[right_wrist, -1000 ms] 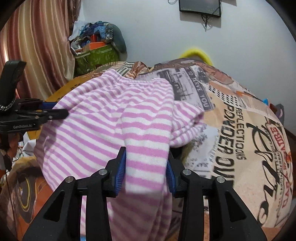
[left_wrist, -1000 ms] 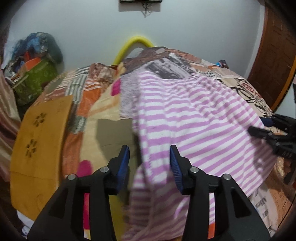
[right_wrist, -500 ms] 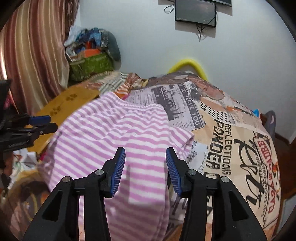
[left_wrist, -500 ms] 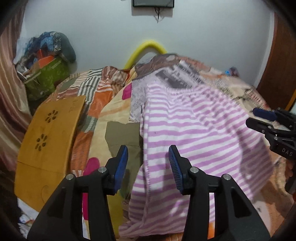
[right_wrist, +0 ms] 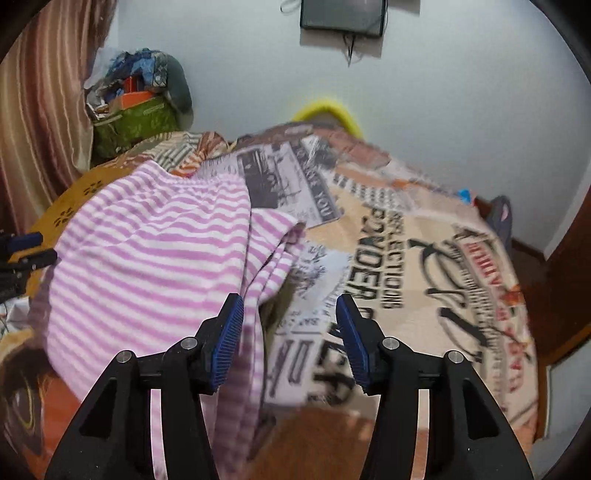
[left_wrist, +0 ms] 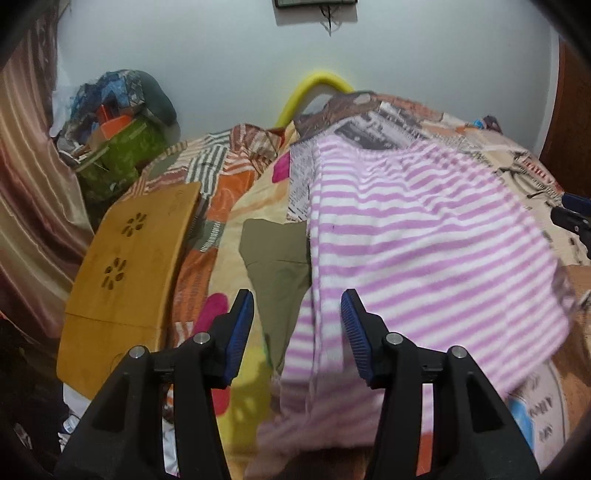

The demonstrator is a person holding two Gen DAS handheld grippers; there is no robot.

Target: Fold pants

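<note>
Pink-and-white striped pants lie folded on the printed bedspread, their near end hanging over the bed's front edge. My left gripper hovers above the pants' left edge; its jaws are opening and the blue pads touch nothing. In the right wrist view the same pants lie at left. My right gripper hangs over their right edge and the bedspread. Its jaws are opening too, with no cloth pinched between them. Each gripper's tips show at the edge of the other's view.
A wooden lap desk leans at the bed's left side. An olive cloth lies beside the pants. A pile of bags stands in the left corner, with a curtain beside it. A screen hangs on the wall. A yellow hoop shows behind the bed.
The right gripper let go of the pants' fold and drew back and up. The left gripper also pulled back and widened a little. The pants now rest flat on the bed.
</note>
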